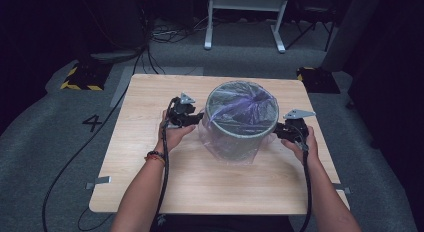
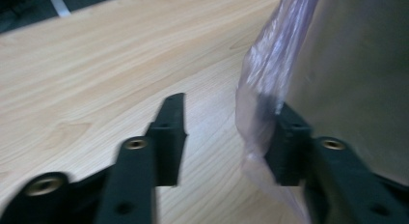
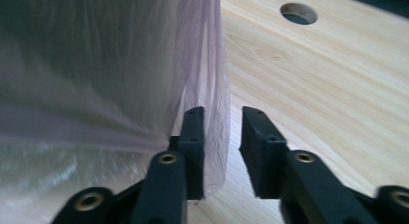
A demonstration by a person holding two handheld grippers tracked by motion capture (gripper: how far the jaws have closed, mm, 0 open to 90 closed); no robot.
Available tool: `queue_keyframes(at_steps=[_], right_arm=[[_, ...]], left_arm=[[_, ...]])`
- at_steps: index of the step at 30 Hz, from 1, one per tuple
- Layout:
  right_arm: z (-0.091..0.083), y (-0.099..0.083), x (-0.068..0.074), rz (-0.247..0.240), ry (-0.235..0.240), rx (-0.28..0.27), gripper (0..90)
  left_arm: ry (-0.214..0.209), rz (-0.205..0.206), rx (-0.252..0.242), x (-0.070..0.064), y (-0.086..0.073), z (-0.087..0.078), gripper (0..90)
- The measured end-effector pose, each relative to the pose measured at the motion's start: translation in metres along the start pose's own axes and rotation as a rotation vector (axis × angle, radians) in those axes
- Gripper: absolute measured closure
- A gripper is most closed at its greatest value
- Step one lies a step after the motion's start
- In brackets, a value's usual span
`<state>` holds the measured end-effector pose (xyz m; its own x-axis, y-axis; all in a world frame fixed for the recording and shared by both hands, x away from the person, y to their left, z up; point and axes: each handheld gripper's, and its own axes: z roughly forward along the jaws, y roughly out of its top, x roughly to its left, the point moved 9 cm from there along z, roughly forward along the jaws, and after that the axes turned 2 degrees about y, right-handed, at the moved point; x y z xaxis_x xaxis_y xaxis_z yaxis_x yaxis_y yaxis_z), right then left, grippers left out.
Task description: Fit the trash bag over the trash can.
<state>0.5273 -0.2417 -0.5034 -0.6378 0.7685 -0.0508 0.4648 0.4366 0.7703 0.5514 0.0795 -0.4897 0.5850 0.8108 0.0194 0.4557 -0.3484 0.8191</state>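
the bin [image 1: 235,137] sits near the middle of the tabletop [image 1: 150,182], a round grey tub with a thin, clear purplish bag [image 1: 242,109] lining it, the film stretched over the rim and hanging down the outside wall. from the bin's centre, one claw is at about nine o'clock and the other at about three o'clock, one on each side, which looks like the way to work the liner evenly round the rim.

left claw [image 1: 196,117] is up by the rim at nine o'clock. in the left gripper view its jaws stand wide apart, a loose fold of bag [image 2: 263,98] draped against the far jaw next to the bin wall [image 2: 357,74], nothing pinched between them. my guess is it's lining up to catch that fold.

right claw [image 1: 276,129] at three o'clock, a touch lower on the wall. in the right gripper view the jaws stand narrowly apart, the hanging edge of the bag [image 3: 214,113] lying over the inner jaw and into the gap, not clamped as far as i can tell.

further out, bare wood, a round cable hole [image 3: 299,13] in the tabletop beyond the right claw, and both cables trailing back along the person's forearms towards six o'clock.
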Motion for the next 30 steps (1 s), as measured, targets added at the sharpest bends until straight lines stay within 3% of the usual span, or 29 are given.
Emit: queue_keyframes(at_steps=[2,6,9,12,14,16,19,21,24,27,28,30], right_arm=[[-0.006,-0.001,0.002,-0.038,-0.007,-0.021,59.1],[-0.019,-0.002,0.006,-0.085,-0.022,-0.056,43.5],[-0.031,-0.002,0.013,-0.108,0.01,-0.104,38.4],[-0.044,0.004,0.022,-0.124,0.041,-0.175,35.3],[-0.053,0.011,0.033,-0.161,0.05,-0.218,33.4],[-0.058,0.014,0.044,-0.211,0.052,-0.23,32.0],[-0.061,0.014,0.054,-0.269,0.016,-0.219,28.4],[-0.062,0.012,0.061,-0.302,0.023,-0.216,28.0],[-0.065,0.006,0.066,-0.335,0.029,-0.216,26.6],[-0.067,-0.007,0.079,-0.389,0.062,-0.189,25.6],[-0.068,-0.011,0.083,-0.407,0.046,-0.185,24.1],[-0.07,-0.016,0.09,-0.395,0.049,-0.189,23.3]], left_arm=[[-0.004,0.011,-0.038,0.001,-0.004,-0.013,35.1],[-0.07,0.023,-0.1,-0.003,-0.011,-0.041,25.9],[-0.104,0.09,-0.106,-0.017,-0.019,-0.058,22.7],[-0.166,0.165,-0.095,-0.042,-0.028,-0.069,20.8],[-0.218,0.208,-0.074,-0.061,-0.035,-0.072,19.1],[-0.235,0.245,-0.068,-0.075,-0.039,-0.073,18.4],[-0.266,0.267,-0.08,-0.094,-0.039,-0.074,19.0],[-0.293,0.274,-0.089,-0.104,-0.039,-0.073,20.4],[-0.371,0.293,-0.095,-0.117,-0.04,-0.071,28.3],[-0.382,0.288,-0.089,-0.123,-0.043,-0.067,28.5],[-0.374,0.285,-0.092,-0.125,-0.043,-0.067,26.4],[-0.355,0.275,-0.106,-0.125,-0.043,-0.065,21.3]])
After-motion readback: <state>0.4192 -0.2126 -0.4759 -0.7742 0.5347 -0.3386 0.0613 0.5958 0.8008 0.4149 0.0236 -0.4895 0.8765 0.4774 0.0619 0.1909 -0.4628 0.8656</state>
